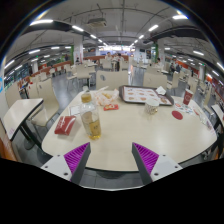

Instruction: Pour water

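Nearest: gripper (111, 160), two dark fingers with magenta pads (76, 155), spread wide apart and released, nothing between them. They hang above the near rim of the bench.

Bench (130, 135): pale, rounded top, carrying all items below.

Item, just beyond the left finger: a tall clear bottle (91, 123) with yellowish contents, upright. Directly behind it stands a second, similar container (86, 99) with a pale cap; whether the two touch cannot be told.

Item, left of the bottle near the bench edge: a flat red packet (65, 125), lying down.

Item, right of the second container, mid-bench: a small reddish flat object (109, 106) and, just behind it, a pale crumpled wrapper or bag (105, 96); detail too small to tell.

Item, centre-right: a light-coloured cup (152, 104), upright, well apart from the bottle.

Item, right of the cup: a small red disc (177, 115), flat on the bench.

Item, far side of the bench: a grey tray (140, 95) with pale round pieces on it. Further right, a small red upright object (187, 98) near the far edge.

Beside the bench, left: a second pale table surface (20, 112), tilted in view.

Beyond: a large open hall with more tables and ceiling strip lights (41, 21).
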The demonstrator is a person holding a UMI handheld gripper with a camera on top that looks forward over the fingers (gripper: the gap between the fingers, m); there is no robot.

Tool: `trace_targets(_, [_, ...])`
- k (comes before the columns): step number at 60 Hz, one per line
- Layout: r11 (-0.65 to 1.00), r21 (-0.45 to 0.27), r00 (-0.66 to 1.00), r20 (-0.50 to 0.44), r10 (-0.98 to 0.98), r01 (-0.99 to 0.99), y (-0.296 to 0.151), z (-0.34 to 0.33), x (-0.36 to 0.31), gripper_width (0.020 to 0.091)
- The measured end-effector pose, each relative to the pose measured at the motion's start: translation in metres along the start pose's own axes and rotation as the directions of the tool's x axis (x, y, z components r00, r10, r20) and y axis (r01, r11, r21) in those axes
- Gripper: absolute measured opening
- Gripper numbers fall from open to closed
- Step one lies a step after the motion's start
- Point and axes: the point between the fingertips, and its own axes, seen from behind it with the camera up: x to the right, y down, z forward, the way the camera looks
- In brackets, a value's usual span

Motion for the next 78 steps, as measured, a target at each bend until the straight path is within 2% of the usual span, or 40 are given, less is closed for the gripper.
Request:
trace_targets(8, [0.998,0.070,0.999,0.042,-0.006,0.003,-0.027,0.040,-0.059,0.0848])
trace_targets(19, [0.990,0.140,1.000,-0.012,-0.005,0.006,-0.055,0.104,-0.073,0.0844])
trace_targets(24, [0.988,0.158,0.999,-0.037,0.005,0.001,-0.058,0.123,-0.071,0.0780])
trace_targets(31, [0.984,0.177,0.999,-0.032,0.010,-0.004,-0.060,0.139,-0.070,0.0603])
trace_targets(34, [0.978,0.208,1.000,-0.024,-0.002,0.006,-0.066,0.140,-0.071,0.0508])
trace_targets(39, [0.975,0.222,0.999,-0.029,-0.015,0.021,-0.068,0.143,-0.070,0.0483])
trace_targets(43, [0.975,0.220,0.999,-0.036,-0.025,0.032,-0.068,0.144,-0.070,0.0432])
trace_targets(45, [0.976,0.215,0.999,-0.043,-0.031,0.040,-0.069,0.144,-0.069,0.0429])
trace_targets(46, [0.976,0.212,0.998,-0.046,-0.036,0.045,-0.069,0.145,-0.069,0.0400])
trace_targets(48, [0.977,0.206,0.998,-0.049,-0.043,0.053,-0.070,0.145,-0.069,0.0400])
trace_targets(49, [0.978,0.202,0.998,-0.047,-0.048,0.057,-0.070,0.145,-0.070,0.0375])
trace_targets(52, [0.980,0.188,0.998,-0.044,-0.055,0.062,-0.069,0.146,-0.071,0.0373])
trace_targets(57, [0.982,0.178,0.998,-0.017,-0.055,0.057,-0.075,0.145,-0.074,0.0373])
trace_targets(65, [0.975,0.215,0.997,0.066,0.038,-0.052,-0.121,0.130,-0.072,0.0371])
trace_targets(72, [0.925,0.249,0.947,0.219,0.236,-0.288,-0.188,0.114,-0.062,0.0372])
trace_targets(78, [0.821,0.207,0.815,0.387,0.430,-0.532,-0.243,0.108,-0.041,0.0372])
